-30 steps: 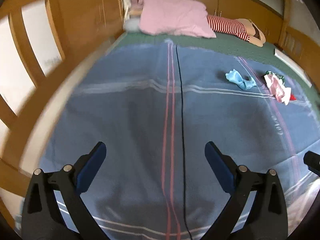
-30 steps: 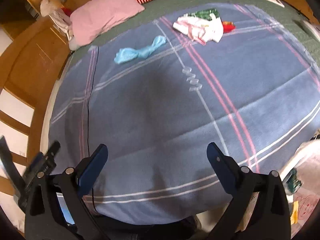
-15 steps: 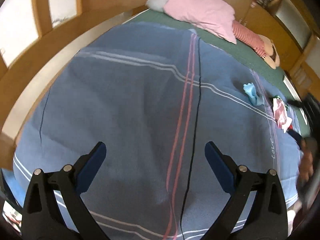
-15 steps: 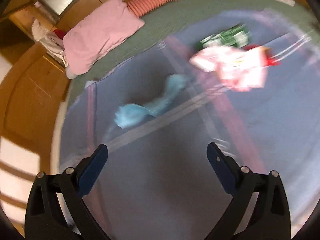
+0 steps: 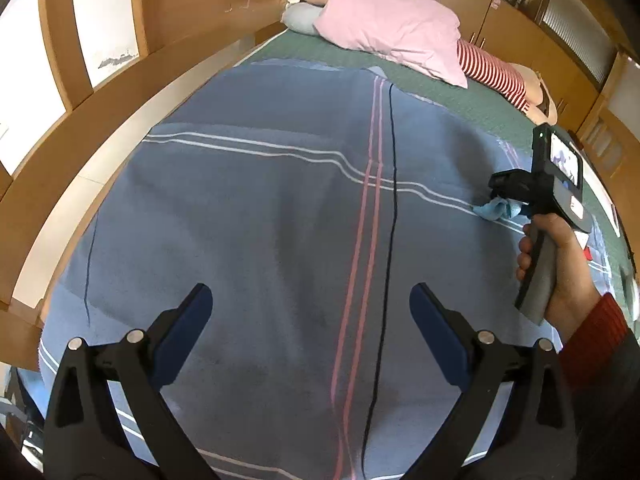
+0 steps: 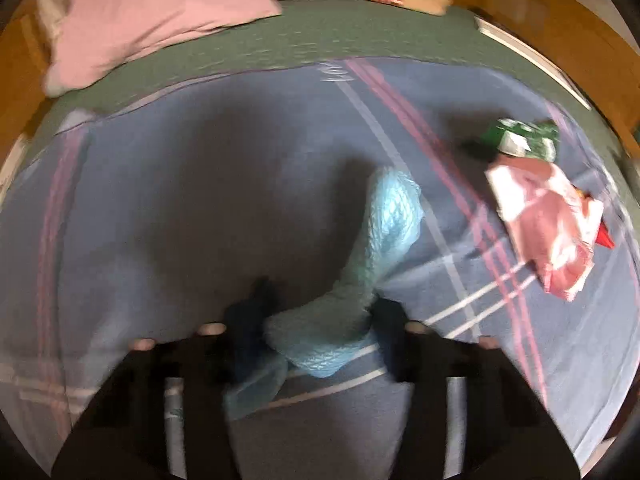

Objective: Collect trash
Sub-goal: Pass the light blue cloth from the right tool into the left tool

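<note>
Over the blue-grey blanket with pink and white stripes (image 5: 260,216) the left gripper (image 5: 306,332) hangs with its jaws spread wide and nothing between them, only bare cloth below. Further right, the right gripper (image 6: 316,332) is down on the blanket with the crumpled pale blue plastic wrapper (image 6: 360,280) lying between its dark blue pads (image 6: 248,328); its jaws have just been closing in on the lower bunched end of that wrapper, but the blur keeps me from telling whether the pads press on it, while the longer end trails away up the blanket beyond the fingertips. A hand (image 5: 560,268) in a red cuff grips the handle. Right of the wrapper, well apart from the jaws, lie a pink and white plastic packet (image 6: 548,224) and, just above and touching it, a green and white wrapper (image 6: 524,140). A pink pillow (image 5: 396,28) sits at the far end of the bed
</note>
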### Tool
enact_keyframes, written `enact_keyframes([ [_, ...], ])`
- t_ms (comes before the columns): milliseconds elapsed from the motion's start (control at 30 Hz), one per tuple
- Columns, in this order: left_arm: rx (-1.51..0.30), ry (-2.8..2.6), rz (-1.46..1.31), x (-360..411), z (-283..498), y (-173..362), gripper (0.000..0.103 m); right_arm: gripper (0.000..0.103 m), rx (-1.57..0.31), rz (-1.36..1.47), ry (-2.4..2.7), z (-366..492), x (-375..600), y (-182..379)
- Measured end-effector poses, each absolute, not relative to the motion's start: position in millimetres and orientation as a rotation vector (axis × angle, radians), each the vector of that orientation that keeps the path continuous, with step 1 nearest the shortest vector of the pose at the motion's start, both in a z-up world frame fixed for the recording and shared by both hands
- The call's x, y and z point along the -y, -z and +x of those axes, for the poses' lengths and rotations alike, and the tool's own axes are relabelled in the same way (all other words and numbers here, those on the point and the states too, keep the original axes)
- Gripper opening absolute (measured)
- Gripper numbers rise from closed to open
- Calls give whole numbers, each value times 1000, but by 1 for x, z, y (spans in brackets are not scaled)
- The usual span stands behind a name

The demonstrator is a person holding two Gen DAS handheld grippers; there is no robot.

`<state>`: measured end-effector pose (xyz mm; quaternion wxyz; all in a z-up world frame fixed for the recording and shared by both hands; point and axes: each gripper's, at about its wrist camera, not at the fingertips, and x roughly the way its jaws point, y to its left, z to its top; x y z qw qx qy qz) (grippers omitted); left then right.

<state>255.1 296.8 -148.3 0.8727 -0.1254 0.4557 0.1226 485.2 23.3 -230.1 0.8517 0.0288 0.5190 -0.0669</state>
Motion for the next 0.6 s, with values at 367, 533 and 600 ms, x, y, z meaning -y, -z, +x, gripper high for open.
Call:
enact_keyframes([
  [367, -966, -335, -326, -323, 248, 152, 99, 39, -1264, -71, -440, 369, -96, 220],
  [533, -975, -354, -366, -336, 244, 155, 99, 39, -1282, -175, -592, 311, -112, 214],
  [600, -972, -358, -363, -336, 242, 155, 99, 39, -1284, -197, -622, 298, -116, 212],
])
